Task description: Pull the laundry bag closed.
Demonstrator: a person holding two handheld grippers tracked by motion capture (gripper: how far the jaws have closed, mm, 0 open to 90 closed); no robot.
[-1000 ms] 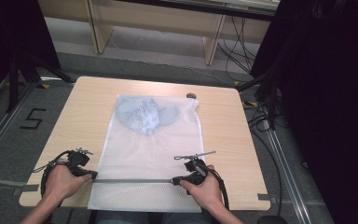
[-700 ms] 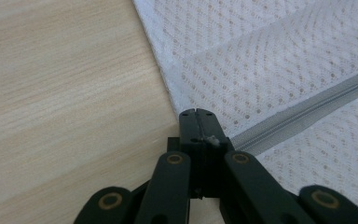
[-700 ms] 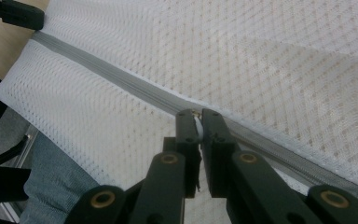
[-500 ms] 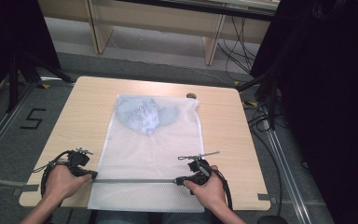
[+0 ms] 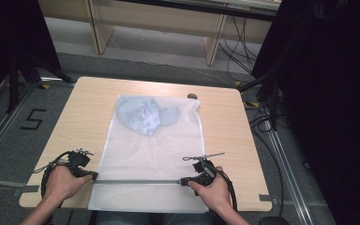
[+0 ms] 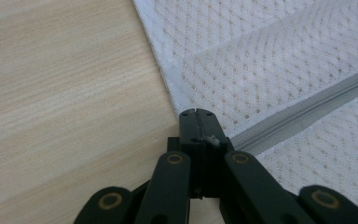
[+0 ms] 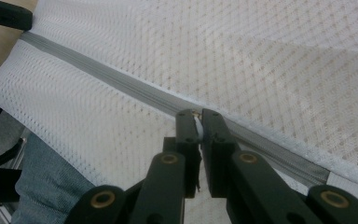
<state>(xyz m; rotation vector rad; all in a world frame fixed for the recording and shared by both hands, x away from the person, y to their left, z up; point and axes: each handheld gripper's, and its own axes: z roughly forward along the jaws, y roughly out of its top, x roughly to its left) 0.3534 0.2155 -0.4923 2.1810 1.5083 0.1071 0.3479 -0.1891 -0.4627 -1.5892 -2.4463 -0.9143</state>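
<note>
On the worktop [image 5: 84, 112] lies a white mesh bag [image 5: 152, 154] with blue cloth [image 5: 145, 115] inside, at the far end. Its near end hangs a little over the edge by the person. A grey zip [image 5: 136, 181] runs across the bag and looks almost fully shut. Both hands rest low at the bag's sides. The left tool [image 6: 197, 122] is closed tight on the zip's end. The right tool [image 7: 196, 122] is closed on a small white pull tab [image 7: 198, 127] near the other end.
</note>
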